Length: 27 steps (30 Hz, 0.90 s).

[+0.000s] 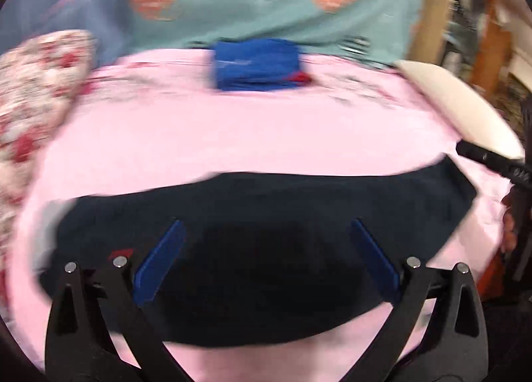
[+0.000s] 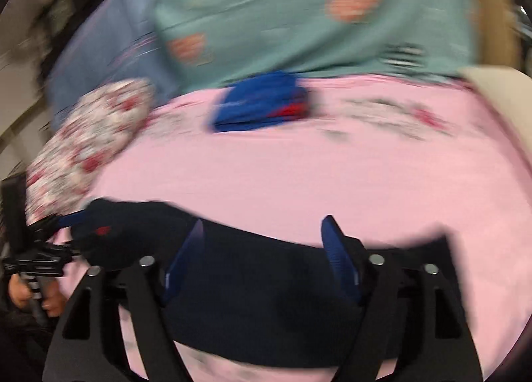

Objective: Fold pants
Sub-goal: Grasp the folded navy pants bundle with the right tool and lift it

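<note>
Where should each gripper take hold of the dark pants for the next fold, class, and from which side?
Judging from the flat, sideways band of the dark pants, pinch its two short ends, left gripper and right gripper descending from above; both are open.

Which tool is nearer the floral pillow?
Left. The left tool sits at the dark pants' end just below the floral pillow; the right tool is over the pants' middle, farther away.
</note>
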Tool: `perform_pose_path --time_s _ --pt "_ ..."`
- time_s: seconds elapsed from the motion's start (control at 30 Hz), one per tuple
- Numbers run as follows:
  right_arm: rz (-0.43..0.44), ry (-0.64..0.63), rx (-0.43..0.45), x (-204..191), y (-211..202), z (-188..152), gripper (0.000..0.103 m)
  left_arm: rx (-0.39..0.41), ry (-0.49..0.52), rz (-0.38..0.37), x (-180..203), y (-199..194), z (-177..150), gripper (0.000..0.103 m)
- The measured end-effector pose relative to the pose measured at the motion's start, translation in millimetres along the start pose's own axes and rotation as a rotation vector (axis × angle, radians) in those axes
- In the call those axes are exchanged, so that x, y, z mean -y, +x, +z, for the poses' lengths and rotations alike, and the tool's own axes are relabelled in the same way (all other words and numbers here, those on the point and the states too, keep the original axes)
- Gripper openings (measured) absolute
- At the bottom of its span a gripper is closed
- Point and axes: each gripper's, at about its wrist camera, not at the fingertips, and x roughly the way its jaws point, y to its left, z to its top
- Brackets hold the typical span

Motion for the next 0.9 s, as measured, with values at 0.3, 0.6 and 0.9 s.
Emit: perform_pose_path --time_s 0.3,0.6,0.9 --pt "-0.177 0.265 -0.075 121.0 -24.0 -66.4 0.070 -0.225 0.004 -0.068 62.3 87.8 -14.3 0.101" --pt "0.013 0.257 -0.043 103.3 -16.4 -71.8 0.016 -0.209 0.080 -0.025 79.1 91.2 -19.0 0.101" --pt "0.371 -0.115 -0.025 -79.4 -2.8 -19.0 0.015 -0.114 -0.129 0.071 7.9 49.0 -20.4 0.101"
